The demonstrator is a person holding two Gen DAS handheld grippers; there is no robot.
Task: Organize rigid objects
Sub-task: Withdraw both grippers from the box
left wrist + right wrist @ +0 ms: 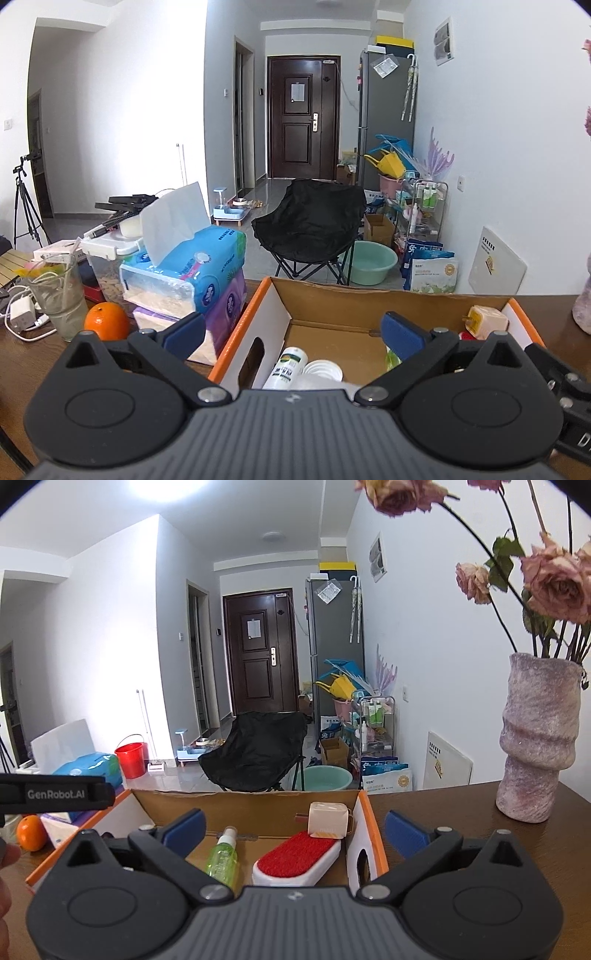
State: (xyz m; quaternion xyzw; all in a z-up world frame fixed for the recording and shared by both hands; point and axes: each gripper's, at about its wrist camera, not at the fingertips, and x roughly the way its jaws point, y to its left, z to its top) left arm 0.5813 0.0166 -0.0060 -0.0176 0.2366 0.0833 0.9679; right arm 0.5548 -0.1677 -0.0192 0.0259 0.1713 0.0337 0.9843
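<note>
Both tongs, left tongs (291, 332) and right tongs (295, 829), are spread wide and pinch nothing. The box (364, 834) at lower middle holds the brush (295, 856), green bottle (221, 860) and plug (327, 821). It looks nearly packed; both should lift straight up, clear of its walls.

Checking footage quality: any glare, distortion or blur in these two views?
Left wrist view: left wall blown out white, fisheye bends the edges, cardboard box sharp. Right wrist view: ceiling light glares, dark corners, roses slightly soft.
</note>
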